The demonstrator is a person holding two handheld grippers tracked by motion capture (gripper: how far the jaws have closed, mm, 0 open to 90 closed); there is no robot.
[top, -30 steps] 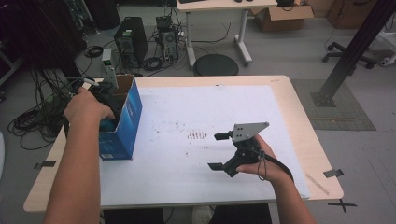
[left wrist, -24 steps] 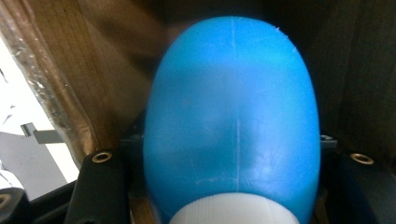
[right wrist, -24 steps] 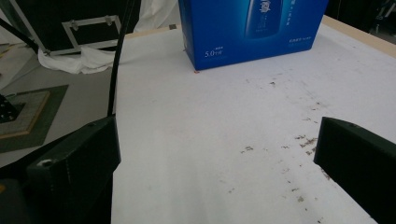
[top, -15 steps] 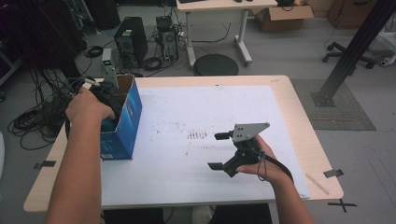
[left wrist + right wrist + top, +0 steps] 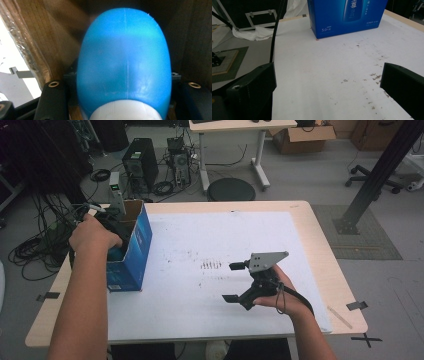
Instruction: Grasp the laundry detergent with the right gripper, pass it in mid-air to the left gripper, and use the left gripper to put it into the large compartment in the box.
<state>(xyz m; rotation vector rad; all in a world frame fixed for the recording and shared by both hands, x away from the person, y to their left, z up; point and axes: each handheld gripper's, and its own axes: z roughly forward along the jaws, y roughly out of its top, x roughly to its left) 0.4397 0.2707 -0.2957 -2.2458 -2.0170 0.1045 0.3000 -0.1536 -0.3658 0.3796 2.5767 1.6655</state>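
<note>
Wooden table (image 5: 320,227) w/ a white sheet (image 5: 225,245) over most of its top, dark specks near the sheet's middle. Blue carton (image 5: 131,252) stands upright at the sheet's left edge, top open; right gripper view shows its printed blue side (image 5: 347,15) resting on the sheet. Left hand (image 5: 92,235) reaches into the carton from above, left gripper (image 5: 125,110) down inside betw. the cardboard walls. In left gripper view a smooth blue rounded object (image 5: 125,62) w/ a white band at its base sits betw. the two black jaws, both close against its sides; firm grip or not: can't tell. Right gripper (image 5: 239,282) held in right hand (image 5: 280,292) over the sheet's right-centre, well apart from the carton, jaws spread wide, nothing betw. them.
</note>
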